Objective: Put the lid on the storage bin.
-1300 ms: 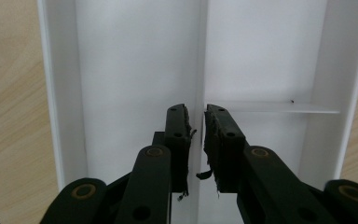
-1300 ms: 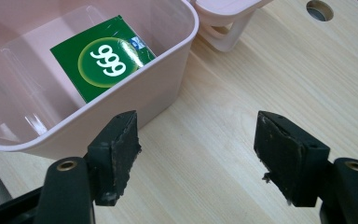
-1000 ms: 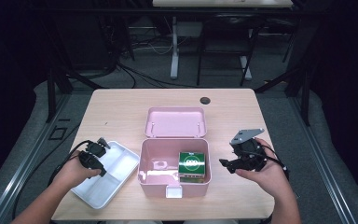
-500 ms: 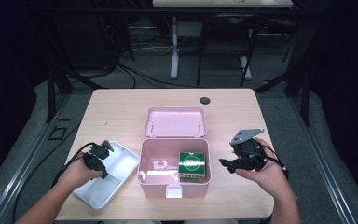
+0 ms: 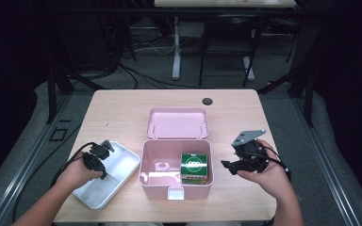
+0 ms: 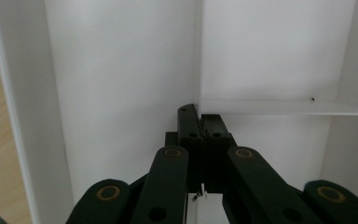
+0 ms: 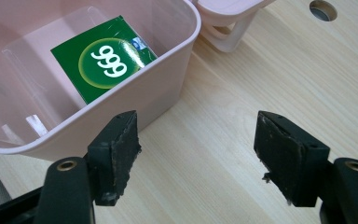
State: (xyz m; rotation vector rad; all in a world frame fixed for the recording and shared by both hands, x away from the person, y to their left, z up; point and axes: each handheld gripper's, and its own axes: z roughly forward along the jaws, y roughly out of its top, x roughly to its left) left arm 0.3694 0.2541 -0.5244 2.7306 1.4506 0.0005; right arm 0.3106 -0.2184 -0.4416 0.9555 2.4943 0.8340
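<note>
An open pink box (image 5: pixel 143 160) sits mid-table with a green carton (image 5: pixel 195 165) marked 999 in its right half. Its lid (image 5: pixel 178 123) lies just behind it. Left of the box is a white divided tray (image 5: pixel 113 176). My left gripper (image 5: pixel 105 149) is over the tray's near-left part. In the left gripper view the gripper (image 6: pixel 200 116) is shut, with the tray's (image 6: pixel 121 70) thin divider wall running into the seam between its jaws. My right gripper (image 5: pixel 228 165) hovers open to the right of the box. In the right gripper view, my right gripper (image 7: pixel 198 140) faces the pink wall (image 7: pixel 135 98) and carton (image 7: pixel 105 60), with nothing between its fingers.
A dark cable hole (image 5: pixel 207 100) sits at the table's back edge. Bare wood (image 5: pixel 122 113) lies behind the tray and box, and more to the right of the box. Cables trail from both grippers off the front edge.
My left gripper has shifted slightly to the right over the tray. The right gripper, box and carton have not moved.
</note>
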